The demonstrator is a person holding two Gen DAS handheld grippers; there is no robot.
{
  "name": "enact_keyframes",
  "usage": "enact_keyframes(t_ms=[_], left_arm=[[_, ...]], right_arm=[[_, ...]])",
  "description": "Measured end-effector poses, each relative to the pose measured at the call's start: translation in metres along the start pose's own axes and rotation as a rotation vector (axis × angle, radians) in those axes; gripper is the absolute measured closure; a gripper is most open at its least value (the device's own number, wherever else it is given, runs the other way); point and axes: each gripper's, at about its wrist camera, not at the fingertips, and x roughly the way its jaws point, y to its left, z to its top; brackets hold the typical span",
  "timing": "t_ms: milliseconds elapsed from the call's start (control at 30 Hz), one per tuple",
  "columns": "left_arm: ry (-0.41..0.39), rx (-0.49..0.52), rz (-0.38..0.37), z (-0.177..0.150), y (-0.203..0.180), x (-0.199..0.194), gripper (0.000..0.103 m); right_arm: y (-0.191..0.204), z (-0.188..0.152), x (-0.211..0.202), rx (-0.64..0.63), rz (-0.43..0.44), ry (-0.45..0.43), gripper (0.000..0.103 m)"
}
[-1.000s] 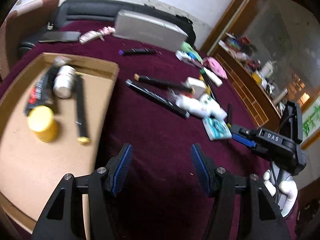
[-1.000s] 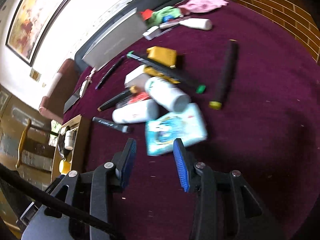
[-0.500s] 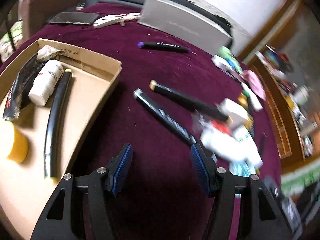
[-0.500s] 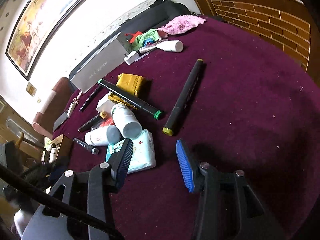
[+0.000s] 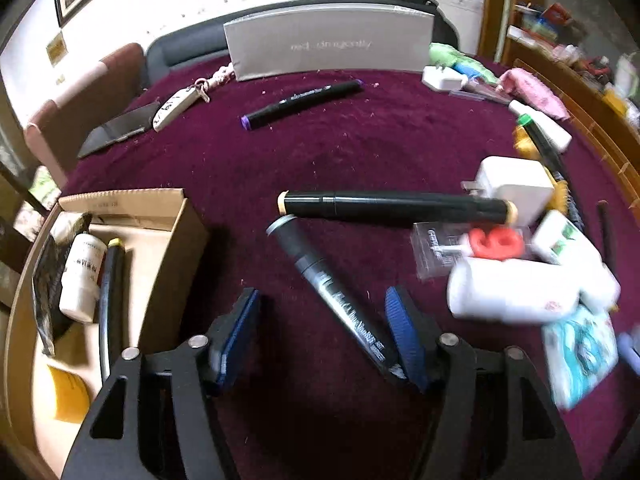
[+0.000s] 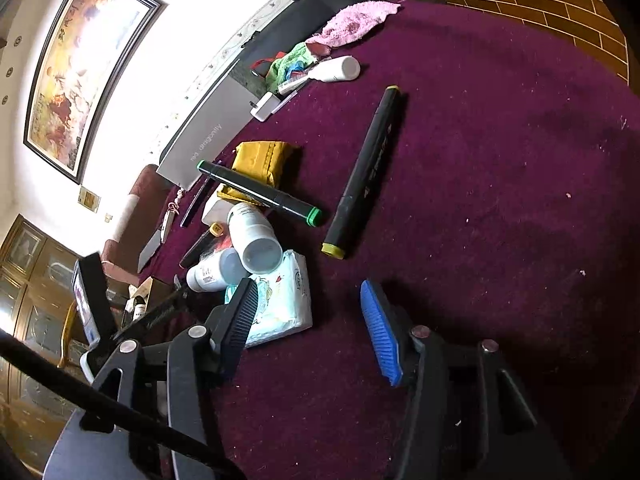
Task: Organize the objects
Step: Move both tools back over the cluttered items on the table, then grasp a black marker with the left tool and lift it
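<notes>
Swung toward the clutter since a second ago, left gripper (image 5: 322, 330) now straddles the grey-capped marker (image 5: 328, 292), spread wide, nothing held; likely next pick for the cardboard box (image 5: 176, 240) beside it on the worktop (image 5: 360, 140). Right gripper (image 6: 308, 320) also wide, empty, near the tissue pack (image 6: 282, 304).

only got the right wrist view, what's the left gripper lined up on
Observer: The left gripper is open over a grey-capped black marker that lies diagonally between its fingers.
Operator: anything in the box yet
Observer: Yes. The brown cardboard box holds a white plastic bottle and a yellow-tipped black marker, among other things.
Operator: any stray markers
Observer: A purple-capped black marker lies alone in front of the flat grey case.
</notes>
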Motion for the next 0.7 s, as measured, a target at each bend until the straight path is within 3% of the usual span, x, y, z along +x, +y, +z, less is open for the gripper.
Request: enact_keyframes(t_ms=[167, 367, 467, 567, 600, 700], left_arm=[[0.036, 0.023, -0.041, -0.022, 0.008, -0.018, 0.046], [0.022, 0.046, -0.015, -0.012, -0.007, -0.012, 0.043], [-0.012, 0.047, 0.010, -0.008, -0.013, -0.007, 0.033], [-0.031, -0.014, -0.050, -0.009, -0.005, -0.002, 0.023], [-0.027, 0.003, -0.066, -0.009, -0.007, -0.001, 0.014], [-0.017, 0.037, -0.058, -0.010, -0.013, -0.002, 0.011]], right_arm=[[0.000, 0.000, 0.000, -0.002, -0.002, -0.001, 0.050], [0.003, -0.002, 0.000, -0.028, -0.022, -0.006, 0.048], [0.004, -0.003, 0.000, -0.037, -0.031, -0.008, 0.048], [0.007, -0.003, 0.001, -0.054, -0.045, -0.010, 0.047], [0.008, -0.003, 0.001, -0.062, -0.051, -0.010, 0.047], [0.011, -0.004, 0.003, -0.084, -0.066, -0.012, 0.044]])
